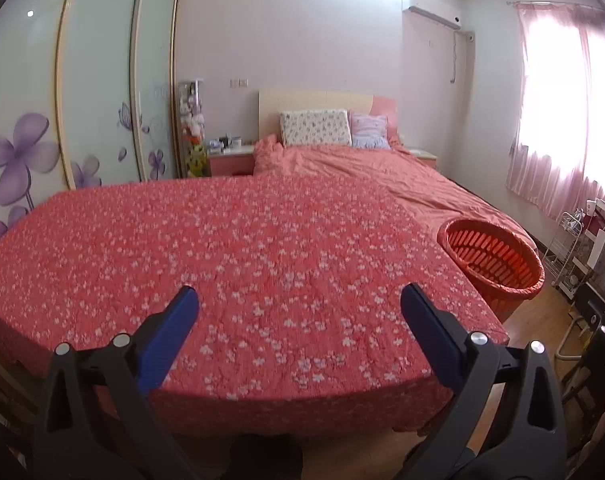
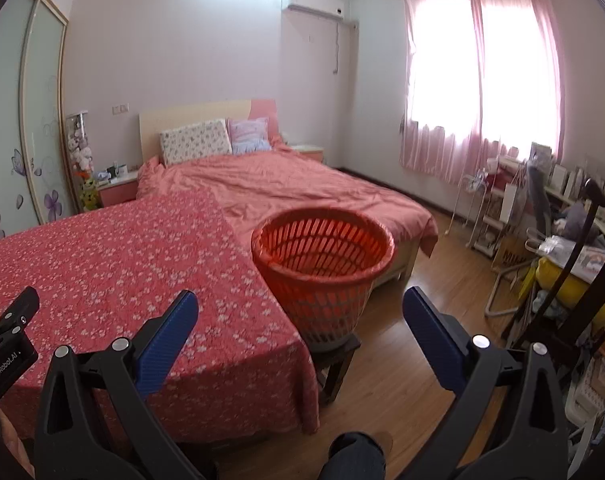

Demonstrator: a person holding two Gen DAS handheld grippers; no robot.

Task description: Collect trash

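Apparently no trash is yet found on the floral cloth (image 1: pixel 242 260), so both the left gripper (image 1: pixel 298 300) and right gripper (image 2: pixel 300 304) are held wide open and empty, the orange basket (image 2: pixel 322 264) waiting beside it until litter is located.

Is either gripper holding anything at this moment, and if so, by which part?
Nothing is held. The left gripper and right gripper both stand wide open, with only the floral cloth and floor showing between their fingers.
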